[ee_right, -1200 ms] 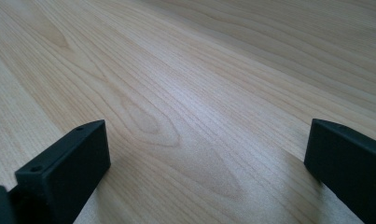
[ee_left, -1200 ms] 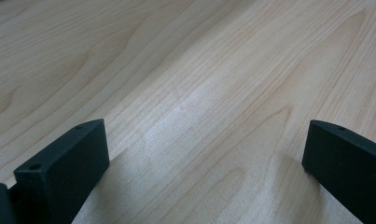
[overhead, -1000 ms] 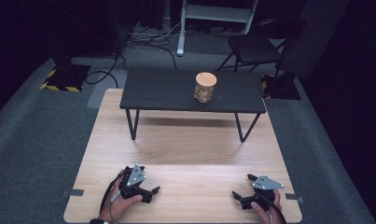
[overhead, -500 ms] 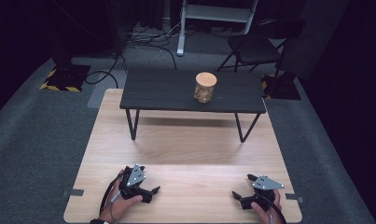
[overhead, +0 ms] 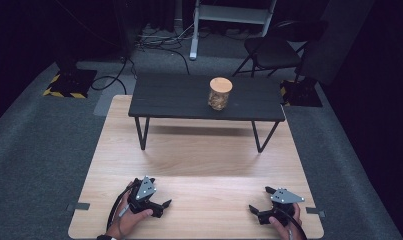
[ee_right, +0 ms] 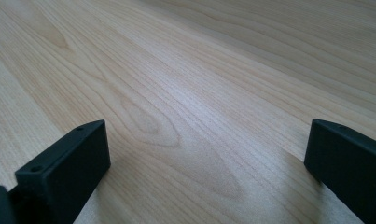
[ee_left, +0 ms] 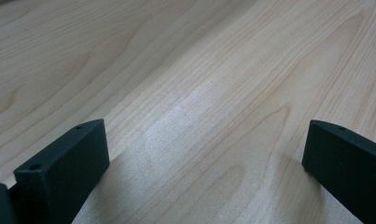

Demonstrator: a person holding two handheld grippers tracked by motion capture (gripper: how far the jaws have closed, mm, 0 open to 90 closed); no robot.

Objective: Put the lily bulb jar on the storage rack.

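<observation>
Well, both grippers sit low at the near edge of the wooden tabletop (overhead: 199, 150), fingers spread wide and empty: left gripper (overhead: 165, 205) angled inward, right gripper (overhead: 252, 209) mirroring it. The jar (overhead: 219, 93) with its cork lid stands well apart, up on the dark bench (overhead: 169, 97). A long reach from here; a hurried approach could clip it and tip it over
</observation>
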